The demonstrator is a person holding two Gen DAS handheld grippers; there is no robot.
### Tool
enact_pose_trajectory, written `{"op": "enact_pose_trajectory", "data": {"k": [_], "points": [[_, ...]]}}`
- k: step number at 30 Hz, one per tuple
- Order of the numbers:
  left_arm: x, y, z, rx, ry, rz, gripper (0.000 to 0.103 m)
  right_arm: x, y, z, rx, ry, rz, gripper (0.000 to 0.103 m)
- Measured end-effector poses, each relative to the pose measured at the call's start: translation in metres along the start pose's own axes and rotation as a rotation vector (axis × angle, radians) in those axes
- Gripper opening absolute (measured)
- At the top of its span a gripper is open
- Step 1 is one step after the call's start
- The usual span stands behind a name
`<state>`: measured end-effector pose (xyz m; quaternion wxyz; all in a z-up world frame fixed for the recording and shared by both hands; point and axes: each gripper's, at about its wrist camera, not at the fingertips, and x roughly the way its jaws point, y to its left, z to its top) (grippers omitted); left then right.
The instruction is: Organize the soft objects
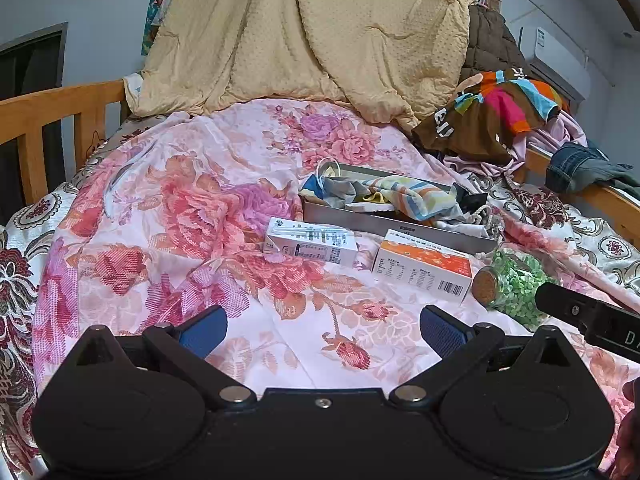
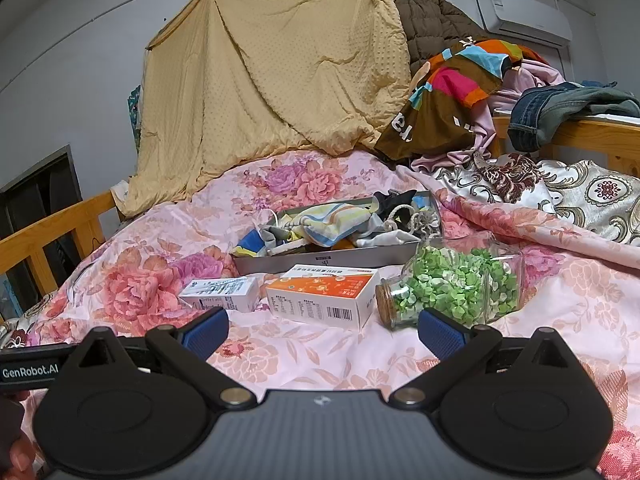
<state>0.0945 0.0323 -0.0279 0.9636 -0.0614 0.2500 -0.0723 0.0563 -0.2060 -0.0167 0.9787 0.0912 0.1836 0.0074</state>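
Both the left gripper [image 1: 323, 330] and the right gripper [image 2: 323, 330] hover low over the floral bed cover [image 1: 180, 240], fingers spread apart and empty. Beyond the two cartons and the jar [image 2: 456, 284], the soft cloths [image 2: 332, 224] lie heaped in the grey tray [image 2: 320, 260]. I think it is best to reach over the hard things and pinch one cloth at its loose top fold.

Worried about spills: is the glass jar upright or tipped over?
Tipped over. The jar lies on its side on the bedspread, its cork in and pointing sideways.
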Motion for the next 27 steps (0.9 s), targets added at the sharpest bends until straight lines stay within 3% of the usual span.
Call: {"op": "enact_pose_trajectory", "data": {"k": [27], "points": [[-0.0002, 0.0000, -0.0012, 0.010, -0.008, 0.001, 0.102, 0.0020, -0.0011, -0.0024, 0.000, 0.009, -0.001, 0.103]]}}
